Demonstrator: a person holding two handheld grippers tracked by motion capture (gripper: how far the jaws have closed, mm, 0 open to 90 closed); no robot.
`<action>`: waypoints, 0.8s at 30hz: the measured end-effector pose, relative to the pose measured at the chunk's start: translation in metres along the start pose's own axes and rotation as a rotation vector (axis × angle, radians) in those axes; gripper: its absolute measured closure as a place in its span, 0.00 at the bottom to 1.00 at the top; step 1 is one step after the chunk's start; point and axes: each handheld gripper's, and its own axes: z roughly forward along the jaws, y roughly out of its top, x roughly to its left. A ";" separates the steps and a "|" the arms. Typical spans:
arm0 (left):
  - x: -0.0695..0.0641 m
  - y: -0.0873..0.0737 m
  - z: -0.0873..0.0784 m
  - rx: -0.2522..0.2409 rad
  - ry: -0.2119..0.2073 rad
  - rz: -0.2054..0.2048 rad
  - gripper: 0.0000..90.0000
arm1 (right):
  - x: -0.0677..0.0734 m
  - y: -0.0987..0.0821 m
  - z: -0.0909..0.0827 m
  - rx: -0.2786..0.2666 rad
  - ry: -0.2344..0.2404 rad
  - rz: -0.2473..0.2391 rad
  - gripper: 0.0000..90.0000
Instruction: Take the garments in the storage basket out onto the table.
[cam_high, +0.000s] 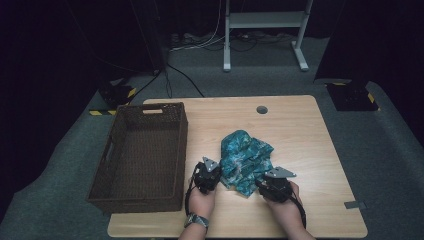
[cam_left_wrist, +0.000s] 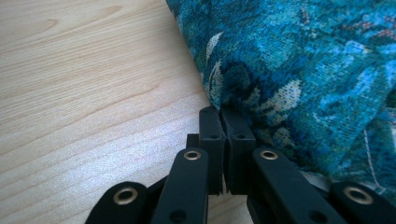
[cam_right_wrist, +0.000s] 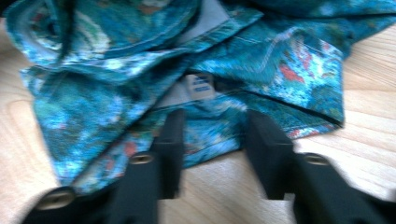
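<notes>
Now gripping: your left gripper (cam_left_wrist: 223, 122) pinches teal floral garment (cam_high: 246, 160) edge near table's (cam_high: 300, 130) front edge; right gripper (cam_right_wrist: 212, 140) jaws spread over hem, unclamped. Next, clamp hem.

Teal floral-patterned cloth (cam_high: 246, 159) with red flecks, dark brown woven basket (cam_high: 142, 152), pale woodgrain table (cam_high: 300, 130), black hand-held gripper (cam_right_wrist: 212, 140)

High view is dim, room dark around the lit bench (cam_high: 300, 125). Right gripper view is motion-blurred; left gripper view sharp, with soft glare on wood.
</notes>
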 end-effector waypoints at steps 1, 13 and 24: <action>0.000 0.000 0.000 0.000 0.000 0.001 0.97 | 0.000 0.000 0.000 0.001 0.005 -0.004 0.78; 0.002 -0.001 -0.001 0.001 -0.013 -0.022 0.98 | -0.021 -0.003 -0.005 -0.006 -0.006 -0.010 0.96; 0.004 -0.002 -0.002 0.002 -0.013 -0.037 0.98 | -0.072 -0.006 -0.010 -0.020 -0.088 0.028 0.96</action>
